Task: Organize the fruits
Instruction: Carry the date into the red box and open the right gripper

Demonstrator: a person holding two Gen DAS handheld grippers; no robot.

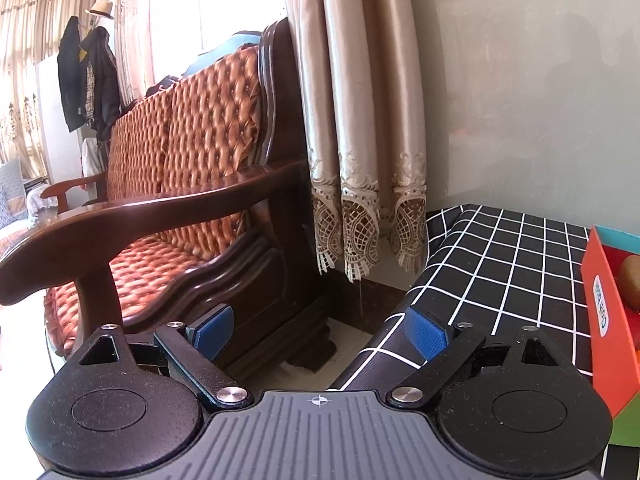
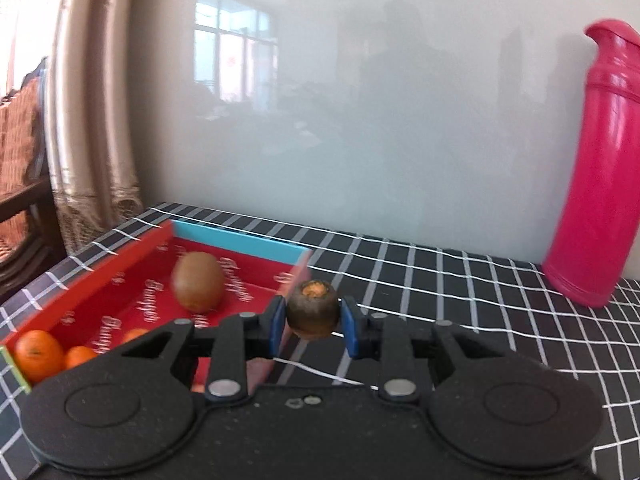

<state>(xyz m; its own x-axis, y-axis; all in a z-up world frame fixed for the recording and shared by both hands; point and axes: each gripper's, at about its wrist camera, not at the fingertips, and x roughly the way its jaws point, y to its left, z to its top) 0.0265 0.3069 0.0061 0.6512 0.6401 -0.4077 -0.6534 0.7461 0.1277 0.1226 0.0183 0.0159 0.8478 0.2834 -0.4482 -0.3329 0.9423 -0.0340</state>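
Observation:
In the right wrist view my right gripper is shut on a small dark round fruit with an orange stem end, held in the air just right of the red box. Inside the box lie a brown kiwi and several oranges at its near end. In the left wrist view my left gripper stands open with nothing between its blue pads, over the table's left corner. The same red box shows at that view's right edge, with a kiwi peeking out.
A tall pink flask stands at the back right of the black checked tablecloth. A glossy wall backs the table. Left of the table are a beige curtain and a wooden sofa with orange cushions.

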